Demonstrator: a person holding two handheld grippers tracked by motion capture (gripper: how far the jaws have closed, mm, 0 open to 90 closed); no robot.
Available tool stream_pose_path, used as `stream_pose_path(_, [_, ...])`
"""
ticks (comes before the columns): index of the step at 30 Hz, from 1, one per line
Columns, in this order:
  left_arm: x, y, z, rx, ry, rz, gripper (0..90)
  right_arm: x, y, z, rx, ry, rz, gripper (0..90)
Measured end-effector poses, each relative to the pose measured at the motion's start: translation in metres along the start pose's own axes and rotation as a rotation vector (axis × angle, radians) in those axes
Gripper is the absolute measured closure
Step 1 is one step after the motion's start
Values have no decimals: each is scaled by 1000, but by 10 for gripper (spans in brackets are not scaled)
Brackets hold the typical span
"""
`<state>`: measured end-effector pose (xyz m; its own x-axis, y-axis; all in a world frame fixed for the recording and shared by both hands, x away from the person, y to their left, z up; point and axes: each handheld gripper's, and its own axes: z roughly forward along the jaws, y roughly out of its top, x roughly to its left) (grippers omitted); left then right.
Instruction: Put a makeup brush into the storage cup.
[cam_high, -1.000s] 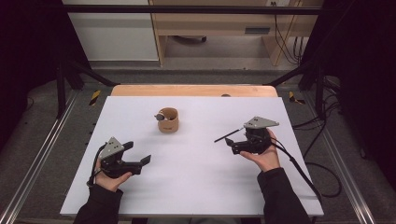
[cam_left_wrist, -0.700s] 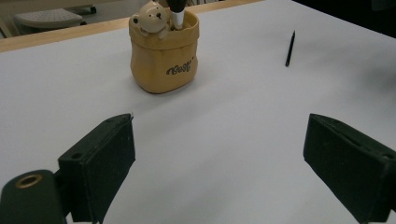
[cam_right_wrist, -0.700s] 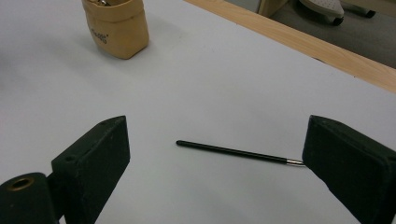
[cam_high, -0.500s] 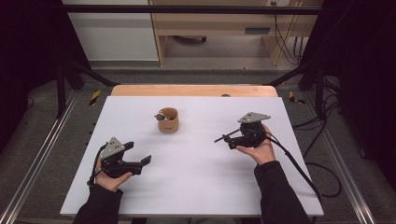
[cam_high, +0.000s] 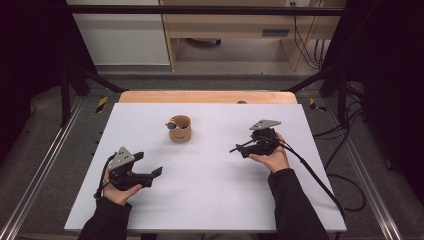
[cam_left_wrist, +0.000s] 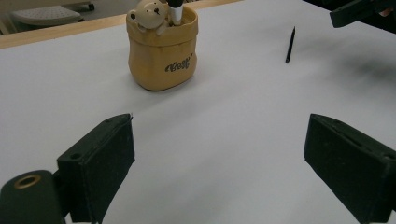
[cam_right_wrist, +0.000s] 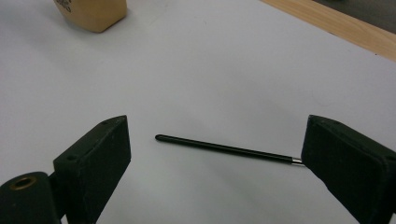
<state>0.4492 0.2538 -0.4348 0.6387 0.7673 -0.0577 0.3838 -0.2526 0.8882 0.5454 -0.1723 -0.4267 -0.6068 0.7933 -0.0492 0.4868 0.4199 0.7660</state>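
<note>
A tan pen holder (cam_high: 180, 129) with a small bear figure on its rim stands upright at the table's middle back; a dark-tipped pen sticks out of it (cam_left_wrist: 162, 46). A thin black pen (cam_right_wrist: 224, 148) lies flat on the white table (cam_high: 210, 190). My right gripper (cam_right_wrist: 217, 135) is open just above it, with the pen crossing the gap between the jaws and its metal end near the right jaw. In the high view, the right gripper (cam_high: 241, 148) points left. My left gripper (cam_high: 147, 166) is open and empty at the front left, aimed at the holder.
A wooden strip (cam_high: 207, 97) runs along the table's far edge. Cables (cam_high: 320, 180) trail from the right gripper over the table's right side. Metal frame rails (cam_high: 40, 165) flank the table. The right gripper's jaw (cam_left_wrist: 359, 11) shows at the left gripper view's top right.
My right gripper has shifted slightly forward and to the left, closer over the black pen. The left gripper and the pen holder have stayed put.
</note>
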Motion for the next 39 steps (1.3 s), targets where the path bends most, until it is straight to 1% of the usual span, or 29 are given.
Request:
stream_pose_path(3, [0, 0, 0, 0, 0, 1, 79, -1, -1, 6, 17, -3, -3, 86])
stream_pose_path(4, [0, 0, 0, 0, 0, 1, 79, -2, -1, 8, 24, -3, -11, 86])
stream_pose_path(6, [0, 0, 0, 1, 0, 1, 79, -3, -2, 11, 34, -7, -6, 86])
stream_pose_path(9, [0, 0, 1, 3, 0, 2, 79, -4, -3, 16, 51, -11, -17, 87])
stream_pose_path(10, [0, 0, 1, 4, 1, 4, 79, -5, -3, 18, 54, -10, -25, 87])
stream_pose_path(15, [-1, 0, 2, 8, 0, 4, 79, -6, -4, 25, 63, -3, -18, 93])
stream_pose_path(16, [-1, 0, 2, 9, 1, 5, 79, -7, -5, 27, 65, 2, -27, 94])
stream_pose_path(17, [-1, 0, 2, 11, 1, 5, 79, -7, -5, 29, 67, 2, -19, 95])
stream_pose_path(19, [-1, -1, 2, 12, 1, 6, 78, -8, -6, 32, 73, 7, -26, 98])
stream_pose_path(20, [-1, 0, 2, 12, 1, 6, 78, -7, -6, 33, 74, 9, -17, 99])
stream_pose_path(22, [-1, 0, 2, 11, 2, 7, 78, -8, -7, 36, 79, 16, -16, 102])
stream_pose_path(23, [-1, 0, 2, 11, 2, 7, 78, -9, -8, 38, 80, 19, -30, 102])
stream_pose_path(24, [-1, 0, 2, 10, 2, 7, 78, -8, -8, 40, 85, 20, -21, 107])
stream_pose_path(28, [-1, 0, 2, 11, 1, 8, 78, -9, -11, 47, 111, 27, -22, 119])
stream_pose_path(30, [-1, 0, 2, 12, 3, 10, 79, -9, -13, 51, 123, 29, -33, 124])
stream_pose_path(32, [-1, -1, 3, 16, 3, 12, 78, -9, -14, 54, 126, 35, -21, 129])
stream_pose_path(33, [-1, -1, 3, 17, 3, 12, 78, -9, -15, 55, 128, 33, -32, 135])
stream_pose_path(34, [-1, -1, 3, 19, 3, 13, 78, -9, -15, 57, 126, 37, -22, 137])
stream_pose_path(35, [-1, -1, 3, 20, 4, 15, 78, -9, -15, 58, 124, 43, -24, 137])
stream_pose_path(36, [-1, -1, 3, 21, 4, 15, 79, -10, -15, 58, 125, 42, -40, 143])
stream_pose_path(39, [-1, -1, 3, 22, 4, 17, 79, -11, -15, 61, 124, 49, -35, 155])
